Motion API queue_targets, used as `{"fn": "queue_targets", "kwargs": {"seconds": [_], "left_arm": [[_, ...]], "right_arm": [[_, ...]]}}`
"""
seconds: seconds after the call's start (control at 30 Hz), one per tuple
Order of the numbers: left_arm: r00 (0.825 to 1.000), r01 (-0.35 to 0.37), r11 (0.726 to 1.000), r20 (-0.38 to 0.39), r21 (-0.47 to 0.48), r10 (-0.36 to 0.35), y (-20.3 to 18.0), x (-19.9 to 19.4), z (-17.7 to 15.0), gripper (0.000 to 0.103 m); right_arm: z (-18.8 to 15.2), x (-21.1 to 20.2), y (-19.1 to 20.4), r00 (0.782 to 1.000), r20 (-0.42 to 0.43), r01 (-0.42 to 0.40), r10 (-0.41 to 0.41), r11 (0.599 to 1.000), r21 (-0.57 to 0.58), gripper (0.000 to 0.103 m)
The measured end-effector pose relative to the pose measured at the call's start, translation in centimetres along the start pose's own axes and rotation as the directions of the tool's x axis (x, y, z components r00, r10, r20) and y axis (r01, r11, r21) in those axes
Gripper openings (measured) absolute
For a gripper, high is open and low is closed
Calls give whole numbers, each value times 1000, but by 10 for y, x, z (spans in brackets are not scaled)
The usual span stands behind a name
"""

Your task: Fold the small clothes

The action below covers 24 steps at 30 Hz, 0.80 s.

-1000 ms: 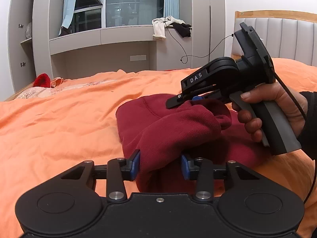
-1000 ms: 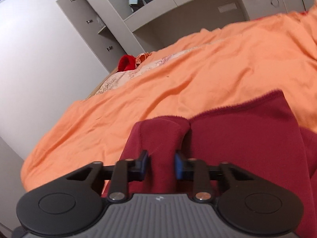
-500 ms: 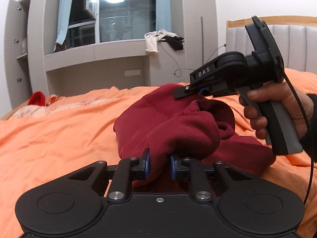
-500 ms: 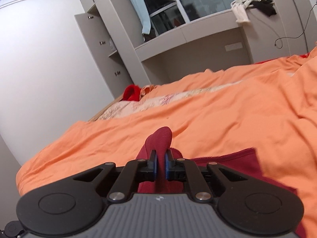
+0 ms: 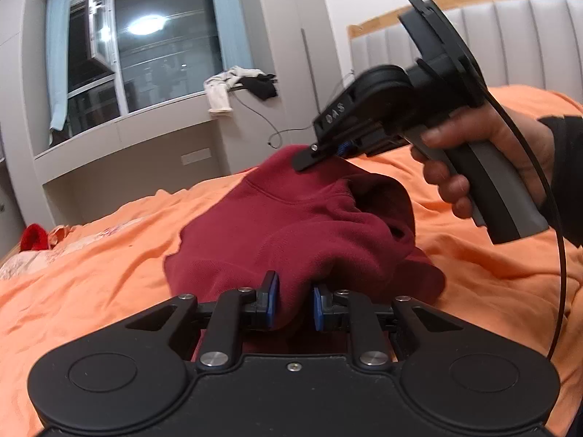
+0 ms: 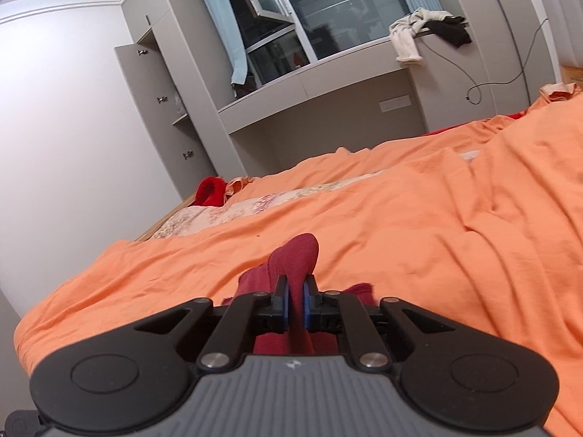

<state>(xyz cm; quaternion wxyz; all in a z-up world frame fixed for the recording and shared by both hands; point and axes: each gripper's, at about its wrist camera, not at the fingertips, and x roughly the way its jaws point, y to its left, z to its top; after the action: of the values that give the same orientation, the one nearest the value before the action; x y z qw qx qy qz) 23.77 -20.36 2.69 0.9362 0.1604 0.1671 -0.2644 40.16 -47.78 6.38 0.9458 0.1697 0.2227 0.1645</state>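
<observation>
A dark red hooded sweater (image 5: 291,225) lies bunched on the orange bed cover (image 5: 91,273). My left gripper (image 5: 293,300) is shut on a thick fold at the sweater's near edge, blue pads pressing both sides. In the left wrist view my right gripper (image 5: 328,151), held by a hand (image 5: 484,153), pinches the sweater's far upper part and holds it raised above the bed. In the right wrist view that same gripper (image 6: 295,300) is shut on a narrow strip of the red fabric (image 6: 295,255), which sticks up past the pads.
Orange bed cover (image 6: 419,225) spreads wide to the left and beyond the sweater. A small bright red cloth (image 6: 209,189) lies at the far bed corner. A padded grey headboard (image 5: 528,43) stands at the right. Grey cabinets (image 6: 153,109) and a window ledge with clothes (image 6: 419,32) lie behind.
Both grippers closed on the sweater from half open. The right gripper lifted its part upward, and the sweater rose and stretched between the two grippers.
</observation>
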Motion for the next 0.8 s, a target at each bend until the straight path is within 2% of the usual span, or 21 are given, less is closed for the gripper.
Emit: {"fn": "queue_targets", "kwargs": {"seconds": [0.17,0.47,0.8], "left_arm": [[1000,11,999,-10,40,-11,-13,7,-2,21],[999,33,999,1,44,-33,-21,18,-4,21],[997,81,996,6,-34,-80,1,10,-9,25]], "right_arm": [[-13,-5,-14,1000,-6,22,-22,1000,19,8],[-29,-13,-44,999,8,49,-50,993,105,8],[-52,1,-55,994,-58,94,-88,990,104,11]]}}
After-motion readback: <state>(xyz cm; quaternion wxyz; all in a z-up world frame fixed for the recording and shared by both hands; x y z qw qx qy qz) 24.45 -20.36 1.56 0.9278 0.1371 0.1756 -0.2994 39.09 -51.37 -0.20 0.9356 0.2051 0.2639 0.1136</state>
